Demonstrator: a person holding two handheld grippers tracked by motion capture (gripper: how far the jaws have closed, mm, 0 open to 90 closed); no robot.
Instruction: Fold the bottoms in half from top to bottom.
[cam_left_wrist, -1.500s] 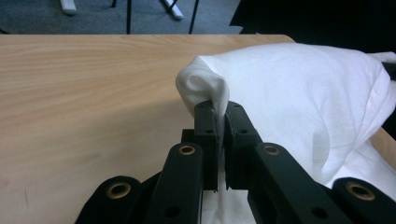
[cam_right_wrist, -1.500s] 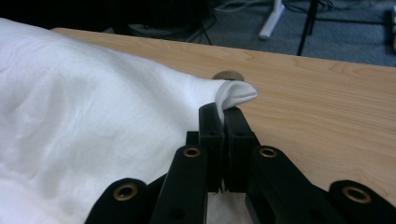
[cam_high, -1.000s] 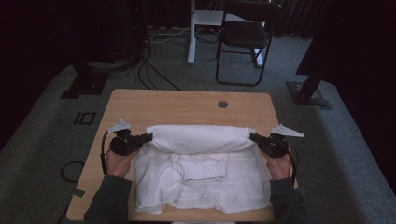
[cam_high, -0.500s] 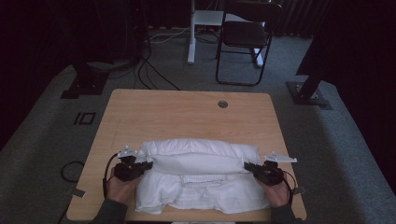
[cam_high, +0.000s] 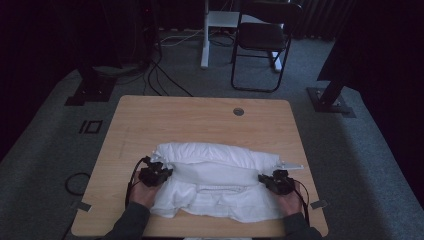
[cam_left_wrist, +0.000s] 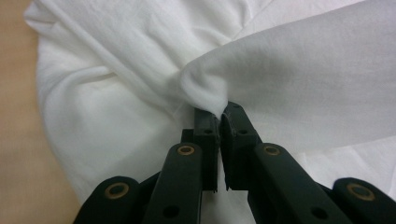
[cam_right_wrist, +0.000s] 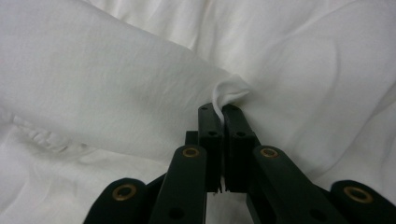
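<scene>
High view: white garment (cam_high: 215, 187) lies on the near half of the wooden table (cam_high: 200, 120), its far edge doubled over toward me into a rounded roll. I have the left tool (cam_high: 159, 172) at the left end of that folded band and the right tool (cam_high: 270, 181) at the right end, both low to the table. My read is a fold in hand, with both ends carried together so the band lands straight across the lower layer. Far half of the table bare except for a round cable port (cam_high: 238, 111); a black chair (cam_high: 262, 40) stands on the carpet beyond.

Left gripper view: left tool (cam_left_wrist: 219, 116) pinched tight on a bunched corner of the white fabric, which flares out above the tips. A strip of table shows at the left edge, so the cloth sits close to that side.

Right gripper view: right tool (cam_right_wrist: 223, 111) likewise clamped on a small tuft of cloth at the tips, with a stitched seam (cam_right_wrist: 42, 135) lower left. Grip at the very corner keeps the layer taut between both ends, I judge.
</scene>
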